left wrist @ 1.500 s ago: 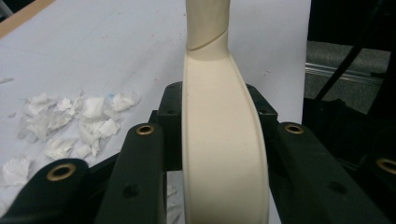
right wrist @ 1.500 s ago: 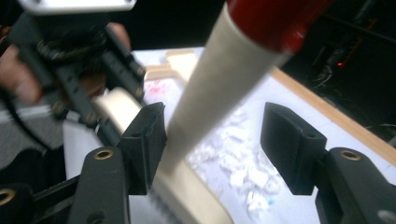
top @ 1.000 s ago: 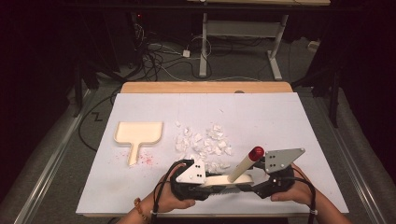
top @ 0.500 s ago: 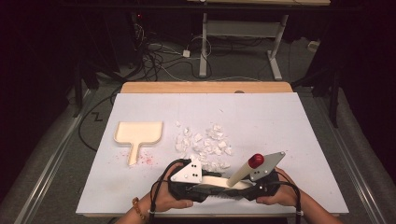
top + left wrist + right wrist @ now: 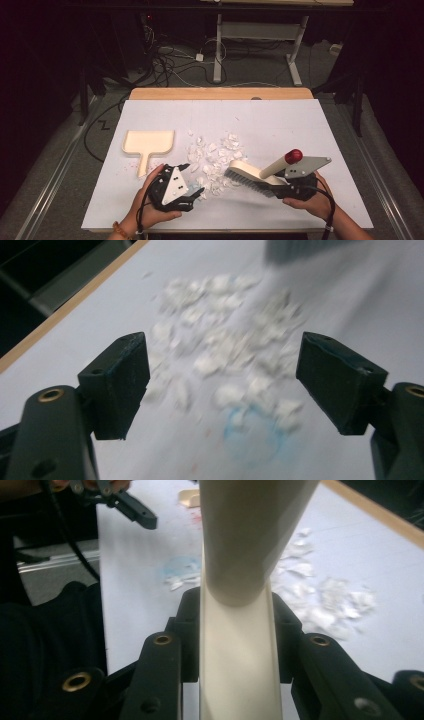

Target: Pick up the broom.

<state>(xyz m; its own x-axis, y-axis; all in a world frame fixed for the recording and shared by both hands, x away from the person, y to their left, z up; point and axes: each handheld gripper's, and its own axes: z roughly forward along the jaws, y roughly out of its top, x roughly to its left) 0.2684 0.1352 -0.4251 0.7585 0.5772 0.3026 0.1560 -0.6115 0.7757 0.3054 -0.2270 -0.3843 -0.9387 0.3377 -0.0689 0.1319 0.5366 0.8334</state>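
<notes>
Holding the brush (image 5: pixel 255 177) in my right gripper (image 5: pixel 295 186), jaws clamped on its cream back as the right gripper view shows (image 5: pixel 237 645); the red-tipped handle (image 5: pixel 293 155) slants up and away, and the bristles sit near the front edge of the table (image 5: pixel 320 125), right of middle. My left gripper (image 5: pixel 192 192) has just been opening: its jaws stand wide apart with nothing between them, hovering near the front edge just left of the paper scraps (image 5: pixel 215 160). The left gripper view looks straight onto the scraps (image 5: pixel 225 355), blurred. The dustpan (image 5: pixel 148 142) lies flat toward the left edge, mouth to the back, handle pointing to the front, well apart from the brush and just left of the pile.

Judgement: the brush is secured, and the next step is getting the dustpan with my free left gripper. To do it well, I would close on the dustpan's handle, not its thin rim, and lay its open lip flat against the pile's left side. Then I would sweep with short, low strokes from the right, bristles touching the table. Strokes that are too fast would scatter the light scraps toward the back edge. I must keep the grip on the brush firm so it does not twist.
</notes>
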